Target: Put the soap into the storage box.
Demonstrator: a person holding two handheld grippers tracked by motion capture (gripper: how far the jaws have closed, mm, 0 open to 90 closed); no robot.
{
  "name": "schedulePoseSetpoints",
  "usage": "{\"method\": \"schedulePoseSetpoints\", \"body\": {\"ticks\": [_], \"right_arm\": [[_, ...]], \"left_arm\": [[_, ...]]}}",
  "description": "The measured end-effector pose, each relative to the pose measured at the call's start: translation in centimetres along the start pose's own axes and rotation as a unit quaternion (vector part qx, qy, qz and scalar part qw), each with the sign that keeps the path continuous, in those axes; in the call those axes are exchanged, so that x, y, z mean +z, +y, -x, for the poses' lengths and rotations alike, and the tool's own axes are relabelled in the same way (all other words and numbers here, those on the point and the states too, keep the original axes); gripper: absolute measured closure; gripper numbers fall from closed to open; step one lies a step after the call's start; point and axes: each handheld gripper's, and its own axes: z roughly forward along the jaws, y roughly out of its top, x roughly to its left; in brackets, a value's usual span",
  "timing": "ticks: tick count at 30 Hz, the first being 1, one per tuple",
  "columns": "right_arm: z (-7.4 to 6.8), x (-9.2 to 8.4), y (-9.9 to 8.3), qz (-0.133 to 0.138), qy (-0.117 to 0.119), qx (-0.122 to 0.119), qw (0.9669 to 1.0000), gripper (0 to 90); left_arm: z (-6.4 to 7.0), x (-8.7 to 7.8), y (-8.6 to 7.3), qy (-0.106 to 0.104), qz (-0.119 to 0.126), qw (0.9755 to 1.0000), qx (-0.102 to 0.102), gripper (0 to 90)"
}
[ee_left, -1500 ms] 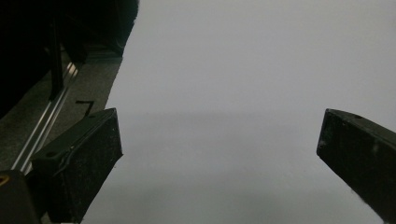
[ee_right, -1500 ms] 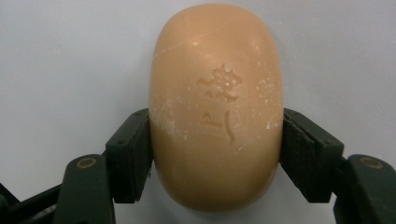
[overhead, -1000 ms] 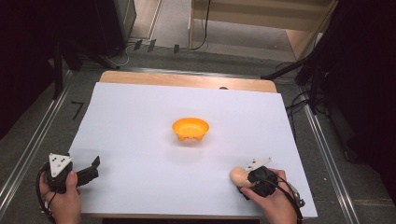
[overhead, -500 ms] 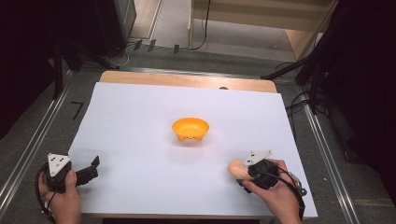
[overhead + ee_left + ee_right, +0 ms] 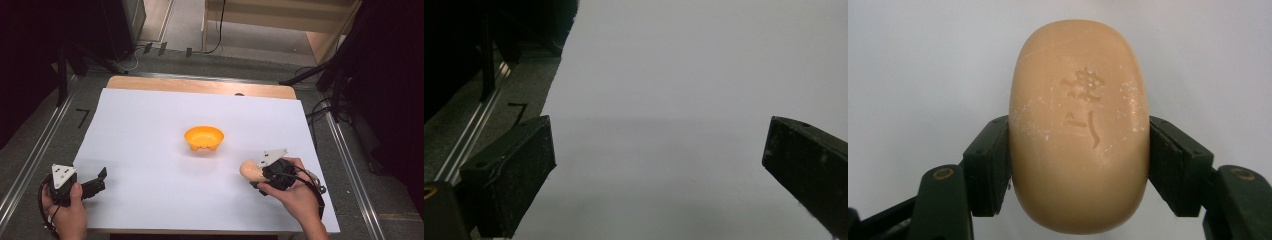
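Nearby, orange bowl (image 5: 203, 138) sits apart from clamped soap (image 5: 1079, 125); white sheet (image 5: 150, 130) between.

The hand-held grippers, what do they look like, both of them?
Both are black. The left hand-held gripper and the right hand-held gripper each carry a grey three-cornered plate with dark dots on top, and a black cable trails from each. Their jaws are blocky black pads with brass-coloured screws behind.

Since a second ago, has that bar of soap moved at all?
Yes. The soap, pinched in the right tongs, has shifted slightly up the picture, toward the orange bowl.
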Motion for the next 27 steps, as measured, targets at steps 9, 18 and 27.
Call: {"method": "schedulePoseSetpoints", "body": {"ticks": [9,18,27], "right_arm": [[1.1,0.0,2.0,0.015,0.01,-0.03,0.9994,33.7],[1.8,0.6,3.9,0.032,0.02,-0.062,0.9974,33.7],[2.5,1.0,5.9,0.042,0.029,-0.082,0.9953,33.7]], "left_arm": [[0.0,0.0,0.0,-0.003,0.0,1.0,0.0,1.1],[-0.1,0.0,0.0,-0.005,0.0,1.0,-0.001,1.1],[-0.1,0.0,0.0,-0.007,-0.001,1.0,-0.001,1.1]]}}
